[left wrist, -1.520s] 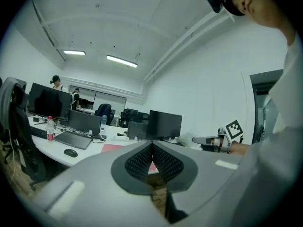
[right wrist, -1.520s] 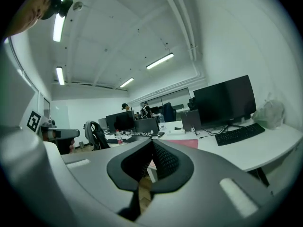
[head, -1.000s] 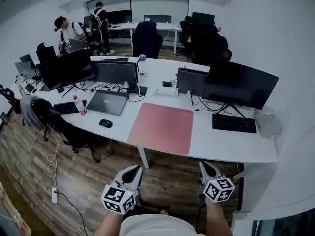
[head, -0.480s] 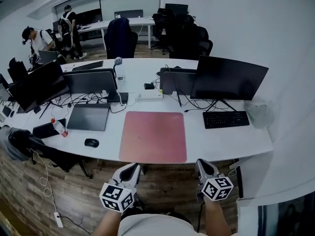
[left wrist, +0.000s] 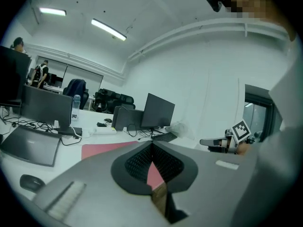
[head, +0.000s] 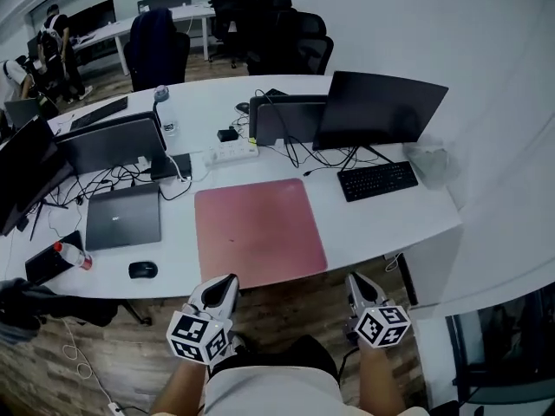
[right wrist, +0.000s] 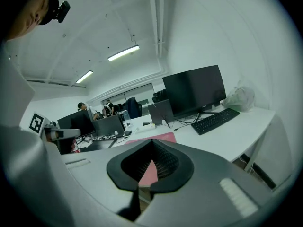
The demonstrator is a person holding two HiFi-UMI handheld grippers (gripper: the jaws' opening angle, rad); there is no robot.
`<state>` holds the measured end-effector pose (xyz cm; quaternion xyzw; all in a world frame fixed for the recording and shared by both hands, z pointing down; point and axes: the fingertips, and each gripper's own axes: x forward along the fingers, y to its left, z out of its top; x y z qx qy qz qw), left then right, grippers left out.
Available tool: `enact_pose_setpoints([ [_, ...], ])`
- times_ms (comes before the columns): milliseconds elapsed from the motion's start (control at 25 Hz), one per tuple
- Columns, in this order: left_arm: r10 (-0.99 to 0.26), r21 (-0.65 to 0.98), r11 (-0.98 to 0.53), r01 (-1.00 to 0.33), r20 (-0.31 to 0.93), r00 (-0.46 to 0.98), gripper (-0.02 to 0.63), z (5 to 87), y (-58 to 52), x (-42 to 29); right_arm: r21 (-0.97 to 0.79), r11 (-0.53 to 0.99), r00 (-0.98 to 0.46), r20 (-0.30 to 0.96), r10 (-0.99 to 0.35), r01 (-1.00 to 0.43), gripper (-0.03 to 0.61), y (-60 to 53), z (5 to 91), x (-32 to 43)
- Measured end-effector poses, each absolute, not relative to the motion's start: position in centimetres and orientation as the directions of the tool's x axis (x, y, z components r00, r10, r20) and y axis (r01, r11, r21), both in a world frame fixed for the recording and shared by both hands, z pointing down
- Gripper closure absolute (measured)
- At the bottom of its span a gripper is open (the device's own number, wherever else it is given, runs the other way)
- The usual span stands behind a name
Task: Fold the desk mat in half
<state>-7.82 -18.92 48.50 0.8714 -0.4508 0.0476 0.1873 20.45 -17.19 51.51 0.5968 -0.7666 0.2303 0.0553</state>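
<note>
Your white desk (head: 373, 224) curves across an office with a wood floor, and the pink mat (head: 256, 232) lies flat and unfolded on it, its near edge close to the desk's front edge, straight ahead of you. Both grippers hang in front of that edge, off the desk and clear of the mat. Your left gripper (head: 227, 281) points at the mat's near left part, and your right gripper (head: 354, 281) sits out past its near right corner. Each gripper view shows the same thing: jaws drawn together with the tips meeting and nothing between them, the mat only showing beyond. Right of the mat sits a keyboard (head: 377, 180), with a dark monitor (head: 381, 109) behind it. A power strip (head: 230, 154) lies just past the mat's far edge. To the left you have a closed laptop (head: 123, 217), a mouse (head: 143, 269) nearer the front, and a bottle (head: 71, 256) lying at the far left. People stand at desks in the far background.
</note>
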Motion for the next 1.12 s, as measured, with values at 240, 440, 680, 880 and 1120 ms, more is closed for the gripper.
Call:
enact_pose_setpoints([
  [240, -0.729, 0.306, -0.553, -0.775, 0.274, 0.627, 0.612, 49.8, -20.1, -7.8, -0.281, 0.146, -0.258, 0.417, -0.871, -0.949, 0.561, -18.0, 53.9, 19.6],
  [440, -0.723, 0.303, -0.546, -0.781, 0.301, 0.622, 0.611, 50.5, -21.1, -6.8, -0.283, 0.086, -0.219, 0.481, -0.849, -0.955, 0.561, -19.9, 57.3, 21.1],
  [680, -0.732, 0.289, -0.513, -0.808, 0.346, 0.588, 0.611, 51.6, -21.8, -6.5, -0.283, 0.023, -0.203, 0.626, -0.753, -0.959, 0.463, -20.6, 64.8, 22.2],
  [880, -0.741, 0.266, -0.468, -0.843, 0.401, 0.538, 0.611, 52.8, -21.7, -7.2, -0.354, -0.057, -0.23, 0.713, -0.662, -0.933, 0.439, -21.1, 71.7, 22.2],
  [1120, -0.729, 0.259, -0.47, -0.844, 0.426, 0.536, 0.611, 53.7, -21.9, -6.7, -0.409, -0.103, -0.278, 0.763, -0.584, -0.906, 0.435, -21.5, 77.4, 21.3],
])
